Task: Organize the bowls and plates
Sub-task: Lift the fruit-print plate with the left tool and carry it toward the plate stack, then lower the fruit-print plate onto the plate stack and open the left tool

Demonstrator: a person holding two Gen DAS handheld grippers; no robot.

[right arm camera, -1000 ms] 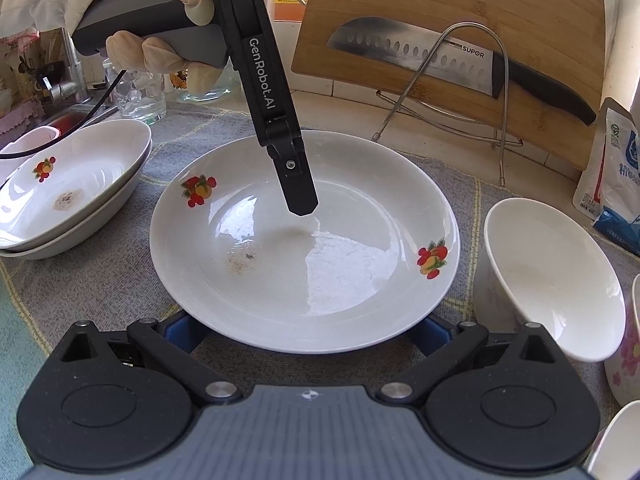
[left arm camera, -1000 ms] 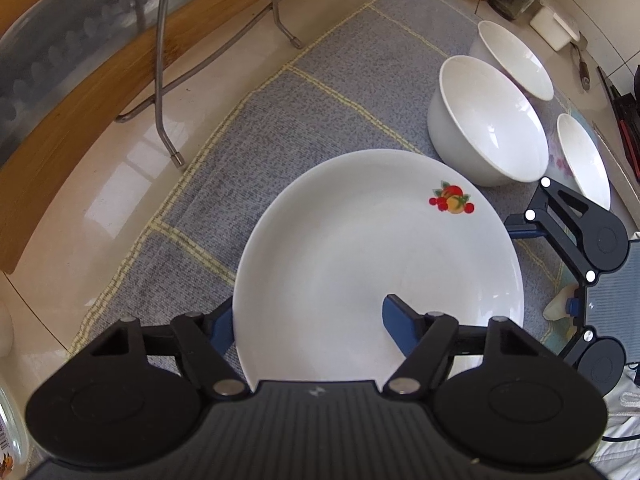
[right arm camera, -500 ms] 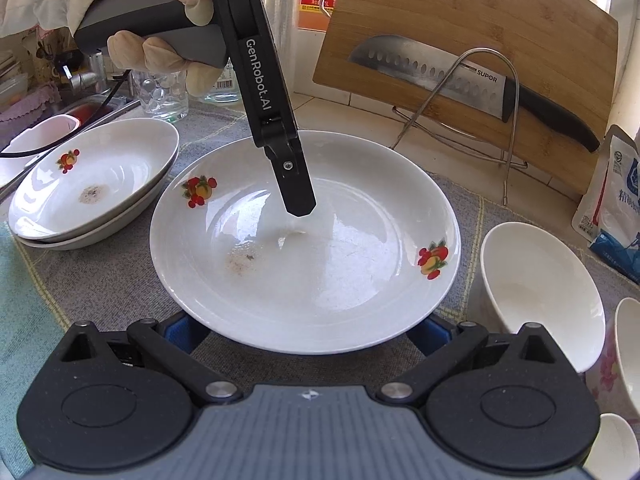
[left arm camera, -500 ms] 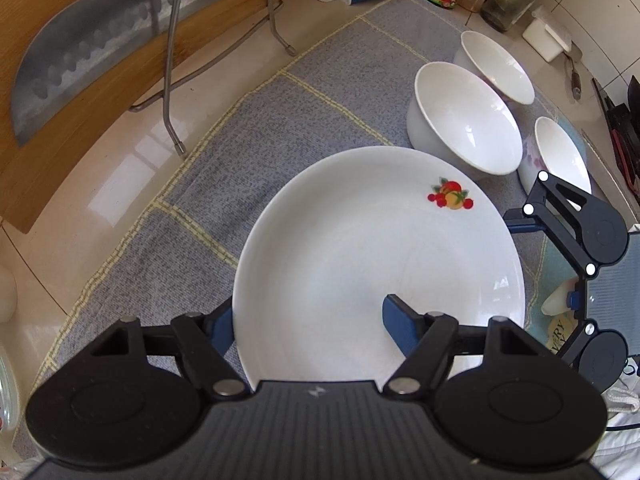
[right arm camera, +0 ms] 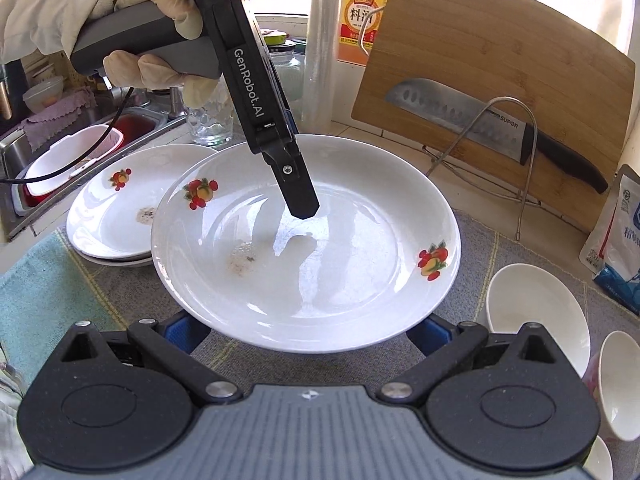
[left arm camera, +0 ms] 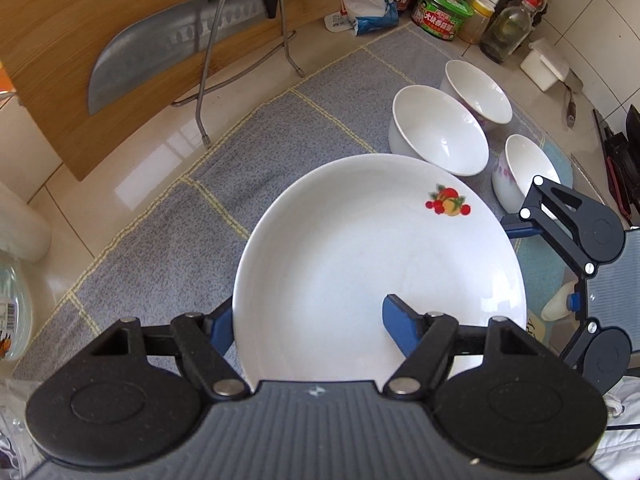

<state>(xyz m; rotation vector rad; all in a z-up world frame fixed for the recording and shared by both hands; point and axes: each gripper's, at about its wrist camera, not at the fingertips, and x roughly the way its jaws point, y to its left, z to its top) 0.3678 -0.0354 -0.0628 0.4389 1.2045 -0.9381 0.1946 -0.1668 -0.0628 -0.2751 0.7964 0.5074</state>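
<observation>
The left gripper point(left arm camera: 306, 320) is clamped on the rim of a white plate point(left arm camera: 360, 264): one blue pad sits inside the dish, the other outside its edge. The plate carries red fruit decals and is held clear above the grey cloth point(left arm camera: 240, 152). In the right wrist view, the right gripper point(right arm camera: 308, 334) has its fingers spread wide under the plate's near rim; whether its pads press on the plate cannot be told.

The left gripper's black finger bears the lettering "GenRobot.AI" point(right arm camera: 249, 82), gripped by a gloved hand point(right arm camera: 120, 12). The knife point(right arm camera: 492, 124) propped against the bamboo board point(right arm camera: 500, 48) reads "SUPOR". A yellow bottle label point(right arm camera: 362, 14) shows Chinese characters. Two stacked plates point(right arm camera: 116, 216) of the same pattern lie just left of the held plate. Three white bowls point(left arm camera: 438, 130) stand on the cloth at right.
</observation>
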